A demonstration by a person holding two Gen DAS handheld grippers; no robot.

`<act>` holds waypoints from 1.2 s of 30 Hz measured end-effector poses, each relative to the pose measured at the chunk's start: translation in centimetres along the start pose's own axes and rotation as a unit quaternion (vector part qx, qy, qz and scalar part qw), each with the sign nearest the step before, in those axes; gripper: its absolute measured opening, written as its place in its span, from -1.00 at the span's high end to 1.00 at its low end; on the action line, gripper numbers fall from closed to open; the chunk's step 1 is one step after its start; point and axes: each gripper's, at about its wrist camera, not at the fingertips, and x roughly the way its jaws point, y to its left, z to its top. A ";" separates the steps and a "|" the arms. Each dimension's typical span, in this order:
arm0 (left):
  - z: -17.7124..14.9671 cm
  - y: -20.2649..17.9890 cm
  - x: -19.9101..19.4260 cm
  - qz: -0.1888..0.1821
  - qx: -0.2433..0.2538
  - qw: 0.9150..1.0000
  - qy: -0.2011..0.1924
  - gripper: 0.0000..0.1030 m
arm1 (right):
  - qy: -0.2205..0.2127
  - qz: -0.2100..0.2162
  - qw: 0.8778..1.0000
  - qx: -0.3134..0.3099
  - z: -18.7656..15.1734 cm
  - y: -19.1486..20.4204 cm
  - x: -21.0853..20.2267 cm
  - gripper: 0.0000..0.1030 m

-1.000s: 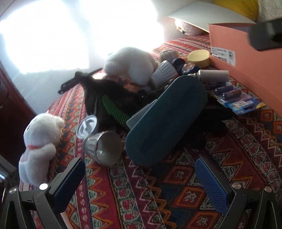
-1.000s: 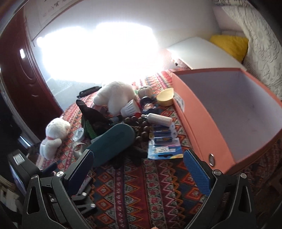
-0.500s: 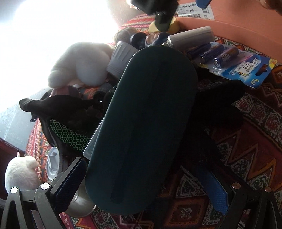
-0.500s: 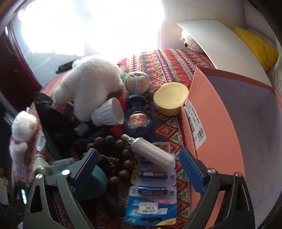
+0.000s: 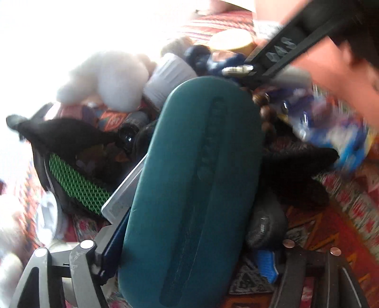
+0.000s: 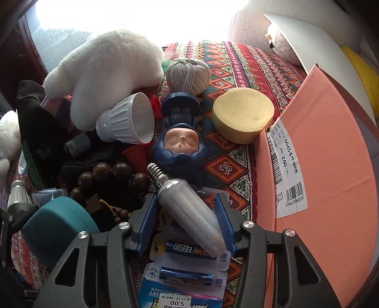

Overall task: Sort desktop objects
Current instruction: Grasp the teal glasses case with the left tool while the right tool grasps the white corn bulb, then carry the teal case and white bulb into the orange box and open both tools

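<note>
Right tool (image 6: pixel 187 220) straddling bulb (image 6: pixel 189 208), screw base pointing up-left

Super bright backlight here: a big window (image 6: pixel 132 14) at the far side is totally blown out white, so no detail outside. The surface is covered by a red patterned cloth (image 6: pixel 239 61) with diamond and zigzag bands, which shows near right in the left wrist view too (image 5: pixel 331 227). Dark reddish wood panelling (image 6: pixel 26 49) runs up the far left. Far right there's a white embossed wall (image 6: pixel 246 30), a white slanted board (image 6: pixel 317 45), and something yellow (image 6: pixel 364 78) behind it.
</note>
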 end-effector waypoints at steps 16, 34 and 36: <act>-1.1 2.2 -7.3 -0.019 -0.123 0.991 -0.051 -0.37 | -0.118 0.143 0.979 0.084 -2.5 -1.8 -11.0 0.38; -5.9 1.0 -5.6 -0.055 -0.160 0.985 0.040 -0.38 | -0.166 0.177 0.966 0.092 -5.9 -2.9 -18.0 0.37; -6.4 1.0 -6.0 -0.058 -0.159 0.985 0.040 -0.38 | -0.160 0.176 0.967 0.091 -6.0 -3.1 -17.5 0.37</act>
